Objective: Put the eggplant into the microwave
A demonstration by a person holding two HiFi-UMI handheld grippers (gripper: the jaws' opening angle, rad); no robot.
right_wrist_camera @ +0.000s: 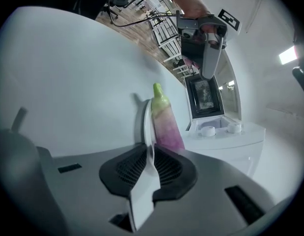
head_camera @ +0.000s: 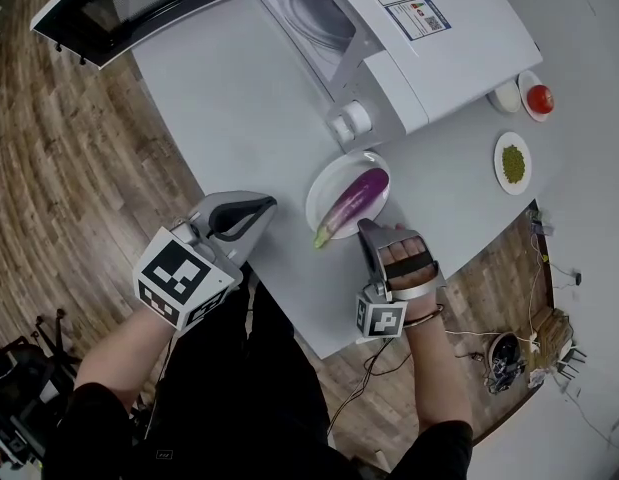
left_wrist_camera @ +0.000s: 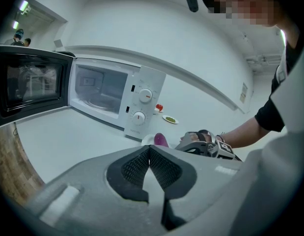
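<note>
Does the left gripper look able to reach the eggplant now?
Probably yes: only bare table separates left gripper and eggplant, though its jaws are shut and the right gripper grips the plate.

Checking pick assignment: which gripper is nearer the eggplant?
Right. The right gripper pinches the rim of the plate beside the eggplant. The left gripper sits shut, off to the plate's left over the table.

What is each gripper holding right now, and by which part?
The right gripper pinches the plate by its near rim, at the stem end of the eggplant lying on it. The left gripper holds nothing, fingers together.
</note>
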